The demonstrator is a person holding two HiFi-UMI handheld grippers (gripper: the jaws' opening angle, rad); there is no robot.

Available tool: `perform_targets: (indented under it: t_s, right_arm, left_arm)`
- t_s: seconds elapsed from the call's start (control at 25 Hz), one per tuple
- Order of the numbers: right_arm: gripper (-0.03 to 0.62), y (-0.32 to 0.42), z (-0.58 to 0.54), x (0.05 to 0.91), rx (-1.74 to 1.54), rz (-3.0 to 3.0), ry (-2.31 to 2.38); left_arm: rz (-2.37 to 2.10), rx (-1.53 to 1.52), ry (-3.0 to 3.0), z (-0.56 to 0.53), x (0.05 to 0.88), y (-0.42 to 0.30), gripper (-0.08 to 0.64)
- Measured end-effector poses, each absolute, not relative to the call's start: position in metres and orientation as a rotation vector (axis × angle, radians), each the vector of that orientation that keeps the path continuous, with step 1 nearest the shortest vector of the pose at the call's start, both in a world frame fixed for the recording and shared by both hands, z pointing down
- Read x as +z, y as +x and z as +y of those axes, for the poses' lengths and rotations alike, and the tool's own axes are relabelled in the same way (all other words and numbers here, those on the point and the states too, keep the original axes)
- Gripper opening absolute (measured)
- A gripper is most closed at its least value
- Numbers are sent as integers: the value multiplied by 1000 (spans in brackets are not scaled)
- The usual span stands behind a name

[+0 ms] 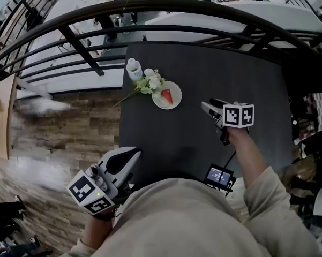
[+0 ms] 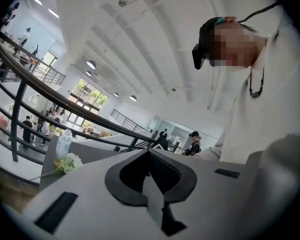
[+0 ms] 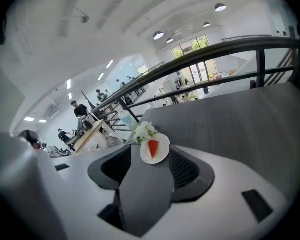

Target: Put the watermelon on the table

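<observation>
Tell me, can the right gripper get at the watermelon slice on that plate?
Probably yes. The right gripper has its jaws apart and empty, and only bare table lies between it and the watermelon slice on the plate. The flowers sit beyond the plate, out of the way.

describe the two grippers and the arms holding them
The left gripper and right gripper are pale grey-white shells with black padding inside. Each carries a white cube printed with black square markers. A thin black cable hangs below the right one. The arms are in loose beige sleeves.
</observation>
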State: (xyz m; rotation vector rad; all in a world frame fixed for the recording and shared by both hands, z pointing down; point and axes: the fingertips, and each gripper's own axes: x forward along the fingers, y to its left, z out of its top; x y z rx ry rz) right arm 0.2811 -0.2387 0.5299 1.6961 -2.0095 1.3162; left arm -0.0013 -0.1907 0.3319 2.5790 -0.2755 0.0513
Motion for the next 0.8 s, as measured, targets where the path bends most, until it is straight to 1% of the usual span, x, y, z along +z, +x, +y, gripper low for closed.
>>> perform_targets:
  t_s: [0.12, 0.16, 0.2, 0.36, 0.48, 0.52, 0.8]
  right_arm:
    - [244, 272, -207, 478, 1251, -2128, 1747]
    - [233, 269, -198, 460, 1228, -2182, 1756]
    - [209, 266, -190, 440, 1209, -2245, 1766]
    - [71, 263, -152, 357, 1147, -2548, 1836]
    - [26, 259, -121, 310, 1077, -2681, 1864]
    - [17, 255, -113, 299, 1050, -2708, 1859]
    - [14, 218, -79, 250, 789, -2729, 1834]
  left_arm:
    - [-168, 36, 2607, -196, 326, 18, 5]
    - [-140, 34, 2617, -197, 324, 24, 5]
    - [-116, 31, 2627, -197, 321, 30, 5]
    - [-13, 9, 2664, -194, 306, 52, 5]
    - [91, -15, 2694, -186, 289, 69, 5]
    - [122, -21, 2706, -183, 283, 74, 5]
    - [271, -60, 2756, -165, 257, 94, 5]
